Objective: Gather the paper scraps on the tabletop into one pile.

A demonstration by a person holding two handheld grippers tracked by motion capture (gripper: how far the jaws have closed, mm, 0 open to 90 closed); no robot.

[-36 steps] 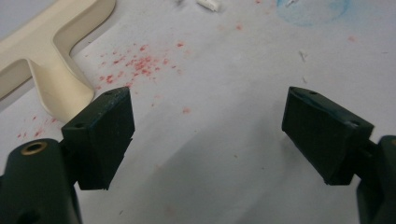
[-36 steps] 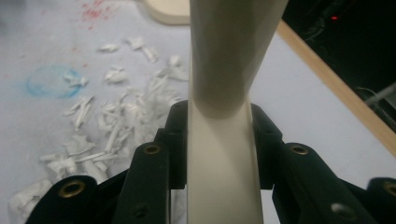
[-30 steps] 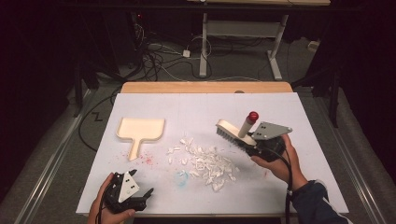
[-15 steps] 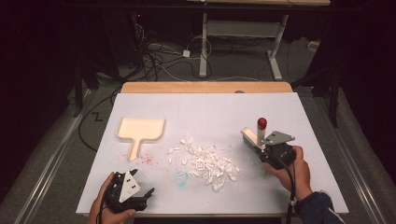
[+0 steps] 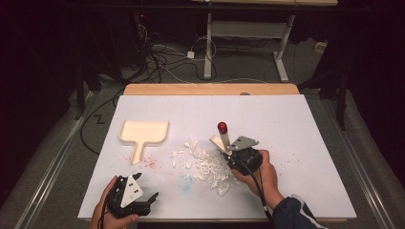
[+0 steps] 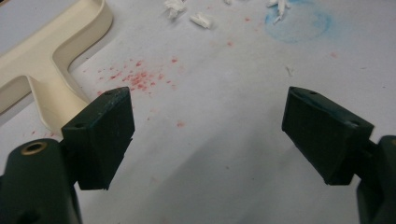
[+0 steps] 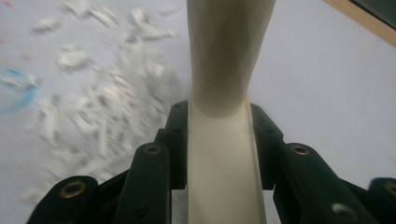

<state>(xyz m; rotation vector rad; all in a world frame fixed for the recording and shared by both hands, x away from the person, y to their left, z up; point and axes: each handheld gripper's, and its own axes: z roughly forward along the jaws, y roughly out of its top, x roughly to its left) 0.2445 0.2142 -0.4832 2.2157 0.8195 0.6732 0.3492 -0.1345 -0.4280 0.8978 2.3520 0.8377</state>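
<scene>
High view: we take the white paper sheet as landmark. On its left part lies a cream dustpan, handle twd us. Mid-sheet, a pile of white scraps, w/ a red speckle patch just right of the dustpan handle and a blue ring mark at the pile's near edge. Beyond the sheet's far edge: wooden table edge, cables, a desk frame on the floor. Right gripper sits at the pile's right edge, clenched on a cream brush w/ a red knob on top, standing up & tilted. Left gripper is at the sheet's near-left corner, apart from everything.

Left gripper view: we see its jaws wide apart, nothing btwn them, bare sheet below. Dustpan at upper left, red speckles ahead, a few scraps and the blue ring farther off.

Right gripper view: jaws pinch the brush handle from both sides; blurred scraps to the left, plain sheet to the right.
</scene>
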